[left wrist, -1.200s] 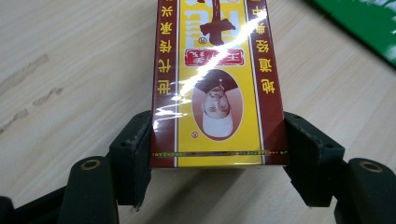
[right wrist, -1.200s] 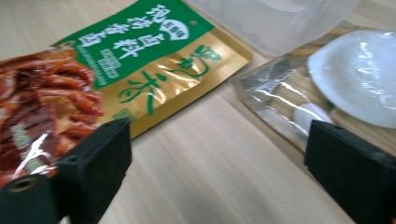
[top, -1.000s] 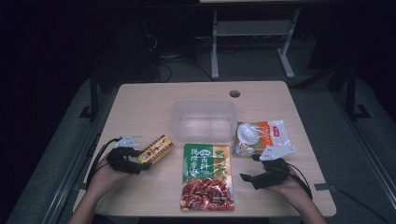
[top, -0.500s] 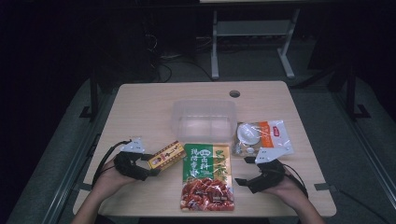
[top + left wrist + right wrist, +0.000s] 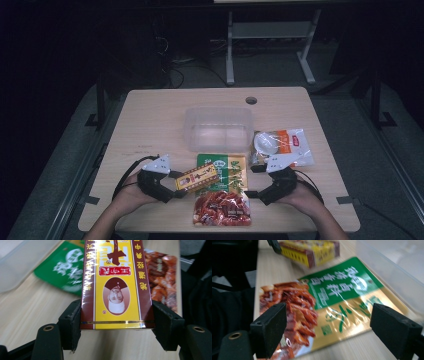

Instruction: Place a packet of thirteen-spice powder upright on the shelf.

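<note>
Because the yellow-and-maroon carton (image 5: 116,285) is pinched across its width only at its near end, with most of its length cantilevered beyond the jaws, the chief hazard is judged to be rotation or slippage in the grip. Its printed film wrap is glossy and shows glare, so the flat black pads (image 5: 71,323) have little to bite on. A second hazard: the carton hangs just above the green-and-gold sachet (image 5: 221,171), near the table's near edge, and a low carry could drag that sachet out of place.

Left gripper (image 5: 167,182): closed firmly on the carton, one pad against each long side. Right gripper (image 5: 255,181): jaws spread wide, holding nothing, at the right of the sachets. In the right gripper view its pads (image 5: 270,328) frame the sachet and the red snack pouch (image 5: 287,312); a careless closing here could crease either foil.

Materials and shapes:
- Carton: rigid, rectangular, sharp-edged, shiny.
- Green-and-gold sachet: flat, crinkled foil, highly reflective.
- Red snack pouch (image 5: 221,209): soft, lumpy, partly transparent, at the table's near edge.
- Clear plastic tub (image 5: 218,127): thin-walled, rounded corners, lidless, apparently empty, just beyond the sachets.
- White-and-orange bag (image 5: 282,146): loose, wrinkled film, right of the tub.
- Table (image 5: 150,115): pale wood laminate, smooth.
</note>
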### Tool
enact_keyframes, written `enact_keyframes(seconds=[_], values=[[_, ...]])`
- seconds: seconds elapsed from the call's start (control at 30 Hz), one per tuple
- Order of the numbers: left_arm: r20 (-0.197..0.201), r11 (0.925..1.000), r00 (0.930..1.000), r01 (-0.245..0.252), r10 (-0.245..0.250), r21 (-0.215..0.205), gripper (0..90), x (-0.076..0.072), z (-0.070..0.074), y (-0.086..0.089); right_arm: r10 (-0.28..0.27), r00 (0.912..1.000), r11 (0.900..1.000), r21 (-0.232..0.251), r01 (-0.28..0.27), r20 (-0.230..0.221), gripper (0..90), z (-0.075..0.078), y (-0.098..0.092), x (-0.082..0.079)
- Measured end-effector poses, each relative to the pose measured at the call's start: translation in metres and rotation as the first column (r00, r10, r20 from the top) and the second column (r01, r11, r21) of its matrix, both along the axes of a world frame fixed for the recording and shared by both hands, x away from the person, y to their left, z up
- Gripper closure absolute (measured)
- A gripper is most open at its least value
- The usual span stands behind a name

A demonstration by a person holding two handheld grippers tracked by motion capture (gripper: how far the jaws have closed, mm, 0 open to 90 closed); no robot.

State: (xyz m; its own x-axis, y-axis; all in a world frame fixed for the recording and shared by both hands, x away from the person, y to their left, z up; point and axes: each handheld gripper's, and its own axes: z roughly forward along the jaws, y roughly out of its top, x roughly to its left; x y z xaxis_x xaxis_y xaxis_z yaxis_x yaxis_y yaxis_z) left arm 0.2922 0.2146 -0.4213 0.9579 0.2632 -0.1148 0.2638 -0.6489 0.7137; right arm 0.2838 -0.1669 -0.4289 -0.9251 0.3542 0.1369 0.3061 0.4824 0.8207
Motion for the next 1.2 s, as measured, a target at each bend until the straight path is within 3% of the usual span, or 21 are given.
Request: enact_keyframes(seconds=[0.1,0.23,0.33,0.63,0.7,0.8,1.0,1.2], values=[[-0.001,0.9989,0.999,0.046,-0.046,-0.013,32.1,-0.002,0.0,-0.008,0.06,0.9982,0.998,0.023,-0.06,0.004,13.7,0.006,0.01,0.005],[0.001,0.9981,0.9983,0.059,-0.059,-0.015,32.1,-0.004,0.0,-0.012,0.085,0.9964,0.996,0.02,-0.085,0.002,13.7,0.008,0.017,0.008],[0.014,0.9962,0.9964,0.084,-0.084,-0.02,32.1,-0.006,0.001,-0.013,0.139,0.9903,0.989,0.05,-0.138,-0.006,13.8,0.008,0.026,0.012],[0.015,0.9914,0.9924,0.123,-0.122,-0.045,32.0,-0.009,0.002,-0.014,0.227,0.9738,0.973,0.044,-0.227,0.003,13.8,0.011,0.051,0.018],[0.015,0.9878,0.9895,0.144,-0.144,-0.059,32.0,-0.01,0.002,-0.015,0.265,0.9642,0.964,0.032,-0.265,0.009,13.8,0.011,0.06,0.018],[0.026,0.9833,0.9856,0.169,-0.167,-0.069,32.0,-0.012,0.004,-0.016,0.279,0.96,0.96,0.03,-0.279,0.025,13.8,0.012,0.063,0.016],[0.033,0.9762,0.9801,0.198,-0.196,-0.088,32.0,-0.015,0.006,-0.019,0.295,0.9553,0.954,0.045,-0.296,0.01,15.2,0.013,0.062,0.014],[0.036,0.9751,0.9794,0.201,-0.199,-0.093,32.1,-0.014,0.006,-0.019,0.312,0.9501,0.949,0.054,-0.311,-0.001,20.0,0.014,0.061,0.013]])
